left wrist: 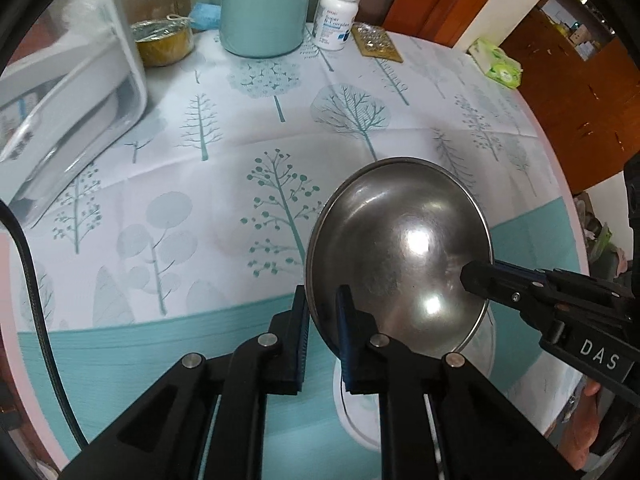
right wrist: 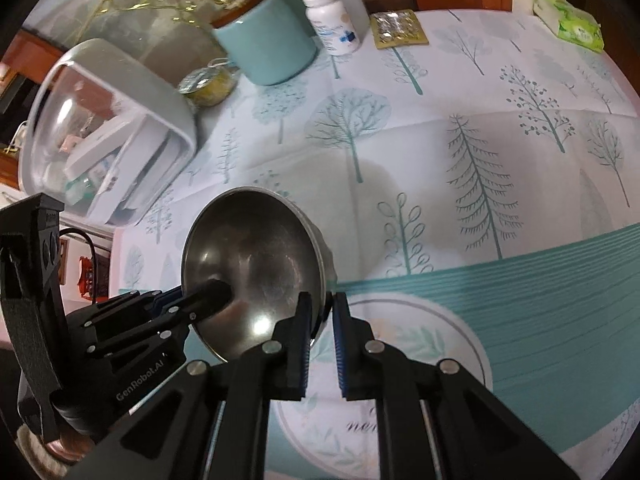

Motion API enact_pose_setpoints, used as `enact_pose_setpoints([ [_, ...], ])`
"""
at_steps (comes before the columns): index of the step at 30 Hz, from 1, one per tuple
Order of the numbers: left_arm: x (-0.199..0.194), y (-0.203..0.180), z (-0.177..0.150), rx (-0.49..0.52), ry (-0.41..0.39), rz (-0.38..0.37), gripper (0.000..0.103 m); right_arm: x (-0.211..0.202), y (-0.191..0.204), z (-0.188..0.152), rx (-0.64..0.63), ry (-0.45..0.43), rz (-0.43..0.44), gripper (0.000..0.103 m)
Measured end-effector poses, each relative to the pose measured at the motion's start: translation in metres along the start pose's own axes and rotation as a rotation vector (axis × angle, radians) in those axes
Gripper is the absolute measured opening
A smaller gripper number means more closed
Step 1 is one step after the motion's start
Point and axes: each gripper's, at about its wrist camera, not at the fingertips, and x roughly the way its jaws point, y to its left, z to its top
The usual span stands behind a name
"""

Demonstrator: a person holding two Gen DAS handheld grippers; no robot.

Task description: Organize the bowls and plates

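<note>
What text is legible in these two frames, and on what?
"DAS": right gripper body, left wrist view.
"GenRobot.AI": left gripper body, right wrist view.
"Super B-Complex", partly blurred: white pill bottle label; smaller print unreadable.
"n n…": script on the plate, mostly hidden.
Green tissue pack: print too blurred to read.

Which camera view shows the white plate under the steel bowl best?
The right wrist view: the white plate lies open there, with its leaf print and rim visible beside the steel bowl. In the left wrist view the bowl and the left gripper hide most of the plate; only a rim part shows.
</note>
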Motion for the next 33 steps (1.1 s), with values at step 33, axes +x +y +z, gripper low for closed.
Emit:
enact_pose_setpoints([
  [33, -0.200, 0.083, -0.238, -0.064, -0.089, -0.059, 0.014, -0.090, 0.168, -0.187, -0.361, 0.047, 0.155, 0.011],
])
